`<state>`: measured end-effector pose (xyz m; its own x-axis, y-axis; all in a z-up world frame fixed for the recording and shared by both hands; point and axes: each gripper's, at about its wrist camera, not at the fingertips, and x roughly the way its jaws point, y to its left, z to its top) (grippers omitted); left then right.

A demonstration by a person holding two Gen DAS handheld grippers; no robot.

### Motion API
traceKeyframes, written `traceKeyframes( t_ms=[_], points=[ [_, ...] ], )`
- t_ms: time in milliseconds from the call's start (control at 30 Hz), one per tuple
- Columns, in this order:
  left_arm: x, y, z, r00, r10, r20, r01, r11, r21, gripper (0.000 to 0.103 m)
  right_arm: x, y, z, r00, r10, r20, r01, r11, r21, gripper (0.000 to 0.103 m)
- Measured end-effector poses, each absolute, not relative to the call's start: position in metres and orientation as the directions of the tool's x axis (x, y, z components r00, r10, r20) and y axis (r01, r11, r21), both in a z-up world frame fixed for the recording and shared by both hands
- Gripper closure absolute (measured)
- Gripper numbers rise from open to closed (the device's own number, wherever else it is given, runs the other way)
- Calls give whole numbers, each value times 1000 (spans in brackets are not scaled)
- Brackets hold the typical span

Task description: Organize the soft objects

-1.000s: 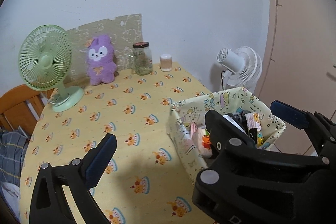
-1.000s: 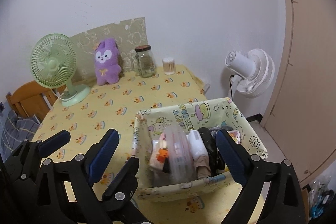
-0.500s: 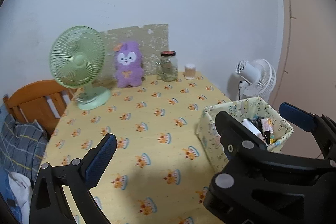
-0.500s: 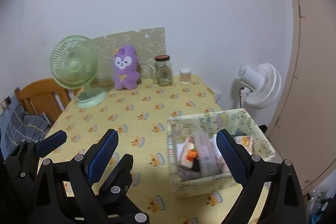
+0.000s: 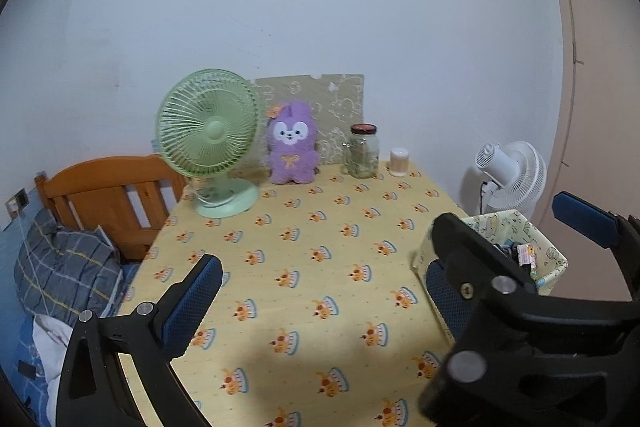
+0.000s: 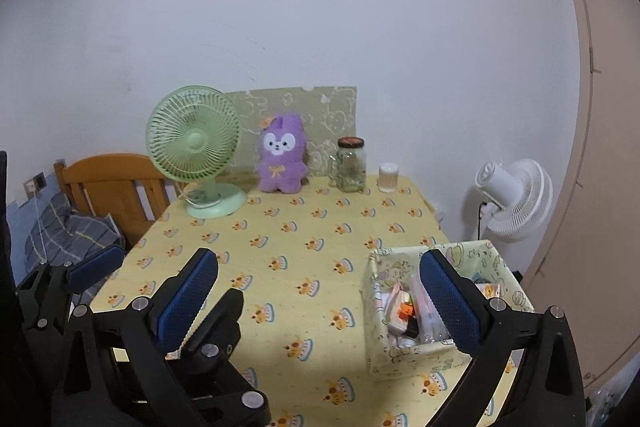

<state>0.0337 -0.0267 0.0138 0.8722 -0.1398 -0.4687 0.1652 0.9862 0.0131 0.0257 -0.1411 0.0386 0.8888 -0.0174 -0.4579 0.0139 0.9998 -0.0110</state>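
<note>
I see a table [image 6: 304, 227] covered with a yellow cloth printed with small cakes. Along its far edge, from left to right, stand a green desk fan [image 6: 196, 151], a purple plush bunny [image 6: 281, 159] upright against a patterned board [image 6: 324, 119], a glass jar [image 6: 351, 165] with a dark lid, and a small white container [image 6: 389, 178]. At the near right corner sits a fabric storage basket [image 6: 374, 311] holding mixed items.
</note>
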Motion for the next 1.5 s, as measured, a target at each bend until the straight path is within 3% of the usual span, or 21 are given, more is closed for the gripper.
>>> traceKeyframes(
  t_ms=[467, 1500],
  points=[
    [7, 10, 27, 911, -83, -403, 95, 995, 9, 0, 0, -130, 53, 911, -18, -412, 22, 1000, 4, 1],
    [-1, 22, 25, 917, -42, -397, 43, 999, -8, 0, -7, -140, 54, 914, -34, -403, 44, 999, 15, 0]
  ],
)
